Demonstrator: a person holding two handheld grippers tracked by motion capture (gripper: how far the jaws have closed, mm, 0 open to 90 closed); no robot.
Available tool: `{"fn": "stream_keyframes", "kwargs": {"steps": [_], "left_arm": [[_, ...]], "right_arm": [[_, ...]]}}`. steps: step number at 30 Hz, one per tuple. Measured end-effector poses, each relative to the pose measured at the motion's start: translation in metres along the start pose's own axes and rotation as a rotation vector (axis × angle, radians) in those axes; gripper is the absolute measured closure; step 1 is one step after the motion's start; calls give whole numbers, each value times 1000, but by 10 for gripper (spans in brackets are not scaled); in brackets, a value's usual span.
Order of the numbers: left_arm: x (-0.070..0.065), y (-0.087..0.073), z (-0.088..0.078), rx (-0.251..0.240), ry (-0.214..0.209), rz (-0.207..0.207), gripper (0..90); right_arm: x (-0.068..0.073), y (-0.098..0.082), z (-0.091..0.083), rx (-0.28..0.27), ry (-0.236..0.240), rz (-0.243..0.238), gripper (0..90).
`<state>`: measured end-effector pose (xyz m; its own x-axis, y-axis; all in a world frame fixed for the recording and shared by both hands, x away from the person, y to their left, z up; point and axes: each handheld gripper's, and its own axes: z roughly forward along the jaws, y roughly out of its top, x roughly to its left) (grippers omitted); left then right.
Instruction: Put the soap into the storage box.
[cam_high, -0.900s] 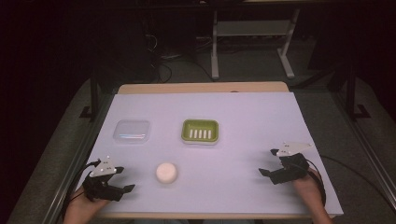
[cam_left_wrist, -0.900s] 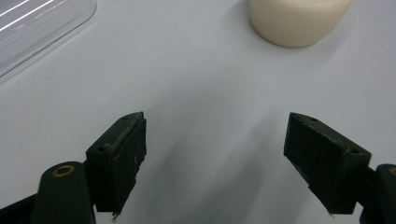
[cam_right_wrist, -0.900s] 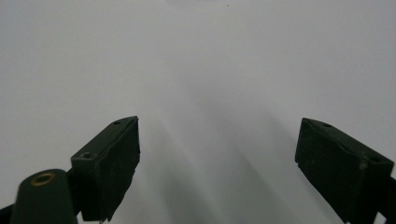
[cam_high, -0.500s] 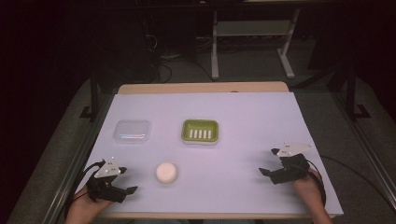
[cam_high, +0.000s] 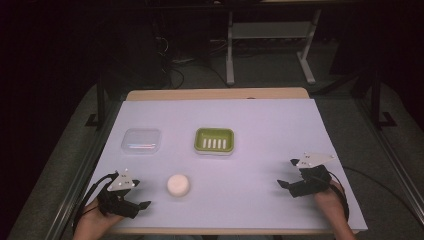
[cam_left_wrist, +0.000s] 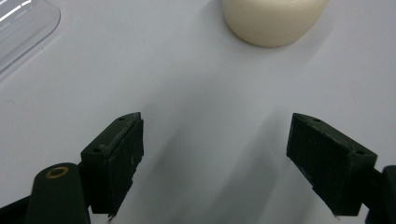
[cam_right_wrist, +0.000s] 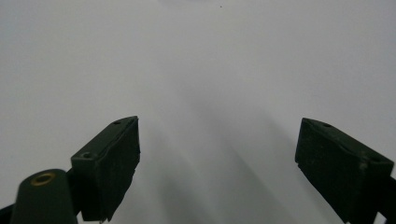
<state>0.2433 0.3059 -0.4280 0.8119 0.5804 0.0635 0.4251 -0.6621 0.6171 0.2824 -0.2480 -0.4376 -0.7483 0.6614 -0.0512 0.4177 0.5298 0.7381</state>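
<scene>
I see the green soap dish (cam_high: 214, 140) and clear lid (cam_high: 141, 140) empty; the soap (cam_high: 178, 184) lies on the desk (cam_high: 260, 125); both grippers' fingers are spread, holding nothing.

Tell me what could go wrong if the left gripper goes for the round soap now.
The soap is round and smooth, so the open left gripper might squeeze it out sideways unless it closes centred on it. The clear lid lies just beyond the soap on the left side, and a wide approach could knock it. The green soap dish is small, so a soap released off centre might roll onto the table.
</scene>
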Motion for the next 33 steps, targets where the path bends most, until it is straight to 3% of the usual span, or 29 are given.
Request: {"fn": "stream_keyframes", "kwargs": {"steps": [16,24,33], "left_arm": [[-5,10,7,28,-29,14,177],[-12,25,11,39,-43,64,177],[-17,37,16,63,-57,91,177]], "right_arm": [[2,1,0,-10,7,15,132],[4,2,0,-26,15,22,132],[4,2,-2,-45,23,31,132]]}}
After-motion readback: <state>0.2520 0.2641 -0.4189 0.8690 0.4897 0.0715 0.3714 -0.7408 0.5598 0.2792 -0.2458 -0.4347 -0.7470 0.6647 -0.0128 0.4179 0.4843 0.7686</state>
